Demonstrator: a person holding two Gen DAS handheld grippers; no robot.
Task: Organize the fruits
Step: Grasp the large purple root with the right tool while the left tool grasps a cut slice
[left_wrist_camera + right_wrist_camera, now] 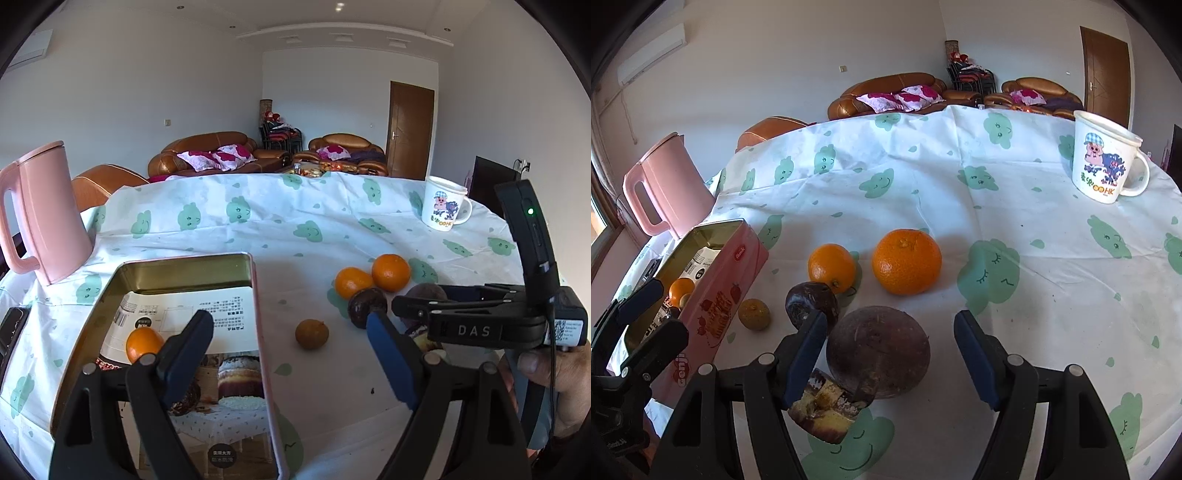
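Both tools, left [291,350] and right [890,354], gape empty beside the pink "Genji" tin [727,295] and "HK" mug [1102,158].

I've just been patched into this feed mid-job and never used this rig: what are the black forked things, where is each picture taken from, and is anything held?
No robot arm here: a person carries two hand-held grippers, each with a camera looking along its blue-padded fingers. One picture is from the left gripper, the other from the right gripper. Both are open, holding nothing. On the tablecloth lie two oranges, dark round fruits, a small yellowish fruit, a pink tin holding one orange, a mug and a pink jug.
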